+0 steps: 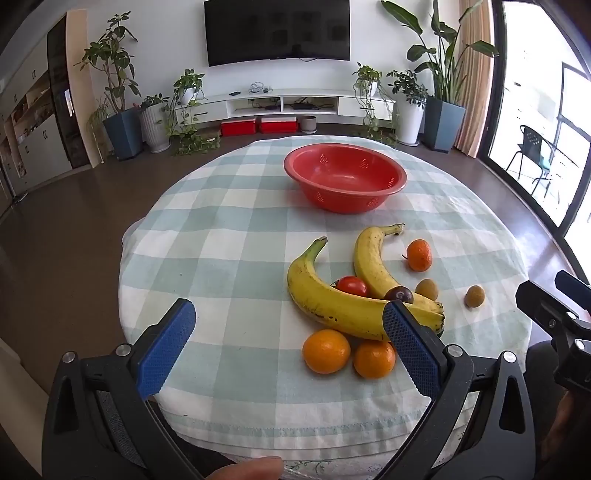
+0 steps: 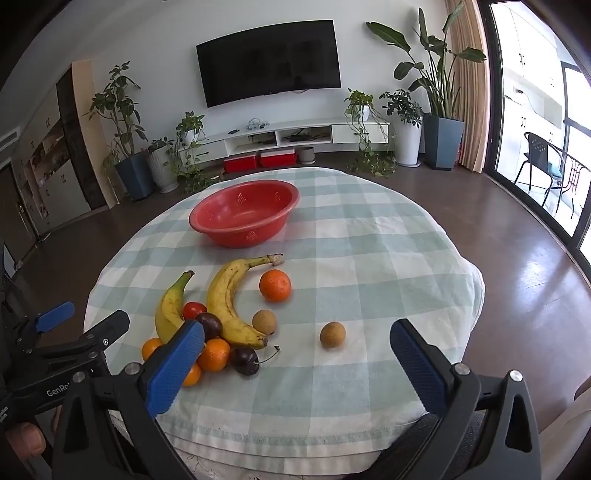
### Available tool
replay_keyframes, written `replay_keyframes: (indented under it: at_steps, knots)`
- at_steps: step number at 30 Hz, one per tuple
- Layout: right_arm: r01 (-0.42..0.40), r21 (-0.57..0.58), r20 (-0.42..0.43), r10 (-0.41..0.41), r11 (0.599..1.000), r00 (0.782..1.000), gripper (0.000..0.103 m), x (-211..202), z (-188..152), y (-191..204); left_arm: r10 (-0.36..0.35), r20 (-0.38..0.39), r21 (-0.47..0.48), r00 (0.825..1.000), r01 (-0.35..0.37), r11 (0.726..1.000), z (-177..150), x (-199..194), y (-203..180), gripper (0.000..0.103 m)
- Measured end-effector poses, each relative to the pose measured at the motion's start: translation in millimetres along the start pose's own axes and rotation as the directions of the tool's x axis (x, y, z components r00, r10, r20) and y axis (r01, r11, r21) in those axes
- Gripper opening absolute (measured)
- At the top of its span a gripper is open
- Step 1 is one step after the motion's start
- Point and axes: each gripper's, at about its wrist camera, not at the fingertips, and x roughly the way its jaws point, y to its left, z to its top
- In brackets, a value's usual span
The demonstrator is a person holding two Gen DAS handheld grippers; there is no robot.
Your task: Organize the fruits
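I see a round table under a pale green and white checked cloth (image 1: 229, 236), standing on a dark glossy floor. Past it, a black television (image 1: 277, 31) hangs above a low white media shelf (image 1: 280, 103), with potted plants on both sides and a glass door on the right.

On the cloth a red perforated bowl (image 1: 345, 177) sits toward the far side with nothing in it. The fruit lies nearer me: two bananas (image 1: 332, 299) side by side with a small red tomato (image 1: 351, 285) between them, several oranges (image 1: 326, 351), dark plums (image 2: 244, 361) and two tan round fruits (image 2: 332, 335).

My left gripper (image 1: 290, 317) has its blue pads spread wide over the near edge of the table, nothing between them; the fruit pile lies just beyond its right finger. My right gripper (image 2: 297, 341) is spread just as wide and holds nothing; one tan fruit lies beyond the gap, the pile by its left finger
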Motion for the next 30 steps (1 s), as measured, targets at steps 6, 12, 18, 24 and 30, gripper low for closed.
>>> replay_keyframes:
  at_steps: [6, 12, 18, 24, 30]
  knots:
    - [0.006, -0.003, -0.003, -0.006, 1.000, 1.000, 0.103, 1.9, -0.8, 2.1, 0.007, 0.004, -0.001, 1.000, -0.007, 1.000, -0.6, 0.4, -0.9, 0.103]
    - [0.008, -0.006, -0.006, -0.008, 1.000, 1.000, 0.103, 0.9, -0.5, 3.0, 0.012, 0.003, -0.007, 1.000, -0.011, 1.000, -0.4, 0.9, -0.3, 0.103]
    - [0.009, -0.009, -0.008, -0.009, 1.000, 1.000, 0.103, 1.1, -1.1, 4.2, 0.010, 0.004, -0.009, 1.000, -0.010, 1.000, -0.8, 0.8, 0.4, 0.103]
    - [0.010, -0.011, -0.007, -0.010, 1.000, 1.000, 0.103, 1.0, -1.6, 5.1, 0.009, 0.004, -0.010, 1.000, -0.009, 1.000, -2.0, 1.1, 1.2, 0.103]
    - [0.010, -0.012, -0.008, -0.010, 1.000, 1.000, 0.103, 1.0, -1.7, 5.6, 0.009, 0.005, -0.009, 1.000, -0.009, 1.000, -2.2, 1.1, 1.2, 0.103]
